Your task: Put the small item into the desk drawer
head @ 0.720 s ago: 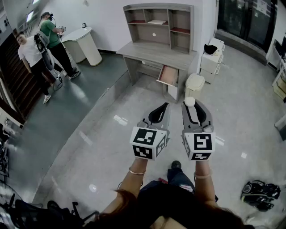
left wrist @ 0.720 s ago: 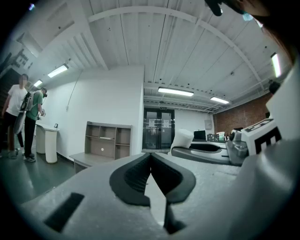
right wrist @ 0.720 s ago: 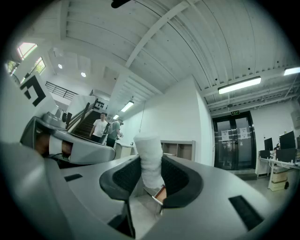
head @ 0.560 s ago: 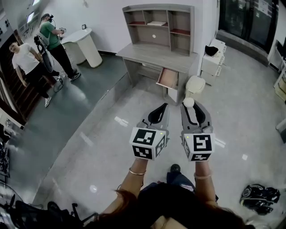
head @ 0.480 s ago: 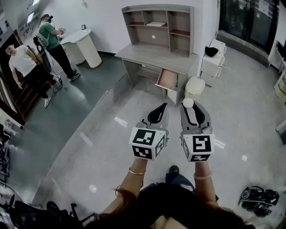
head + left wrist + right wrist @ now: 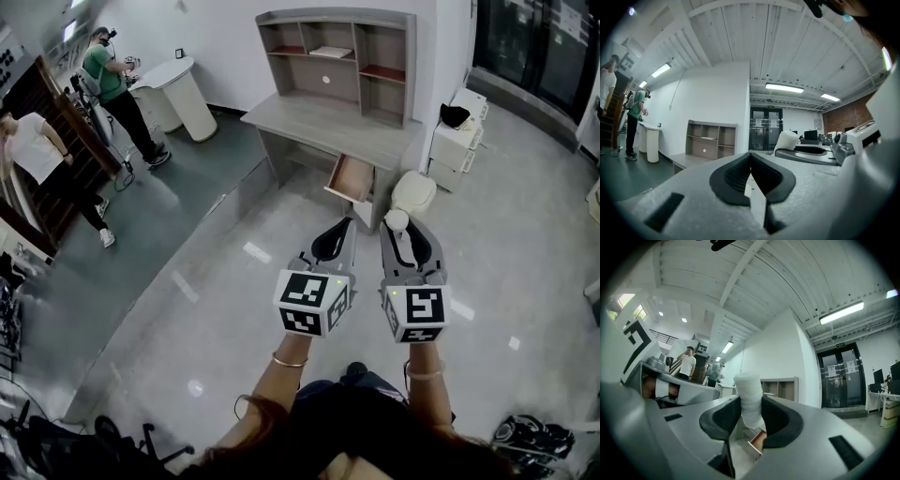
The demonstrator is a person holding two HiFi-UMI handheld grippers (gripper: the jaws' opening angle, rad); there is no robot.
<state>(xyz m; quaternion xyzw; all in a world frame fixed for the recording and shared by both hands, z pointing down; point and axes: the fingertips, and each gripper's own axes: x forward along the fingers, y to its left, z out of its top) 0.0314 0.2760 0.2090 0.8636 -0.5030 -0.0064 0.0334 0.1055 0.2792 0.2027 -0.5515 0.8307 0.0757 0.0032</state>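
A small white cylinder-shaped item (image 6: 750, 399) stands upright between the pads of my right gripper (image 6: 401, 225), which is shut on it; the same item (image 6: 397, 221) shows at the jaw tips in the head view. My left gripper (image 6: 336, 234) is held level beside the right one, shut with nothing in it; in the left gripper view the left gripper (image 6: 751, 165) has its pads meeting at the tip. Ahead stands a grey desk (image 6: 337, 122) with a shelf hutch. Its drawer (image 6: 351, 178) is pulled out, showing a reddish-brown inside, and the drawer (image 6: 759, 442) also peeks below the held item.
A cream round bin (image 6: 413, 194) and a white cabinet (image 6: 457, 131) stand right of the desk. Two people (image 6: 108, 80) are at the far left near a white counter (image 6: 173, 89). A dark bag (image 6: 530, 436) lies on the floor at lower right. Glossy floor lies between me and the desk.
The view has shifted slightly closer to the desk. The person in the white shirt at the left has walked further left. Both grippers keep their pose, the item still held.
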